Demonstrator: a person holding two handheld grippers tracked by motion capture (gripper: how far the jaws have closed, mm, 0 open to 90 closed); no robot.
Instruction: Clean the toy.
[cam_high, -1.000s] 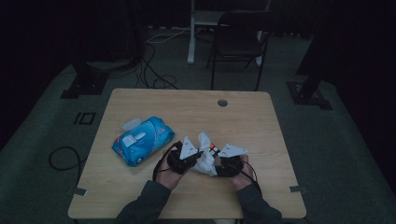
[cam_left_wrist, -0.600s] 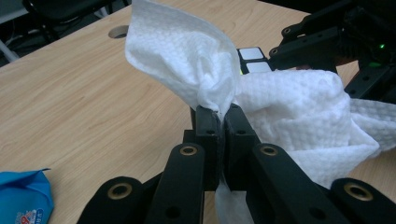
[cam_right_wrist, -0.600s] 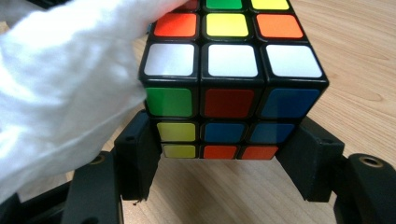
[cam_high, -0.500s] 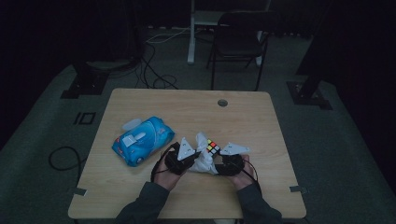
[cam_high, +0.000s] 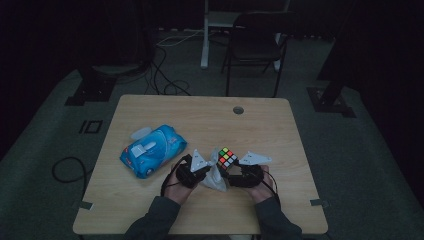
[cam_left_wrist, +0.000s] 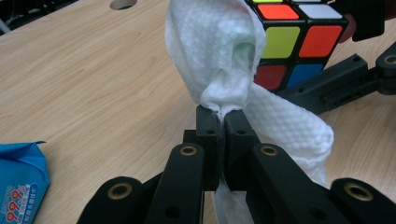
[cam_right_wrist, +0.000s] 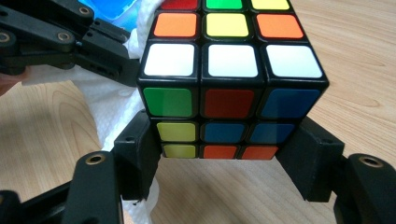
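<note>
Squarely between right jaws, cube (cam_right_wrist: 231, 79)

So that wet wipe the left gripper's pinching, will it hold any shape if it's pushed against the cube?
Probably not. The wet wipe droops and folds from the left gripper, so it looks limp. It already drapes around the Rubik's cube, so it would likely mould to it.

Both forearms come in over the near edge of the table, hands close together near its middle. The left tongs (cam_left_wrist: 221, 122) have their jaws pressed tight together, pinching a white wipe (cam_left_wrist: 219, 56). The right tongs (cam_right_wrist: 224, 156) have their jaws spread, clamped against opposite sides of a puzzle cube (cam_right_wrist: 231, 88), held just beside the left tongs.
</note>
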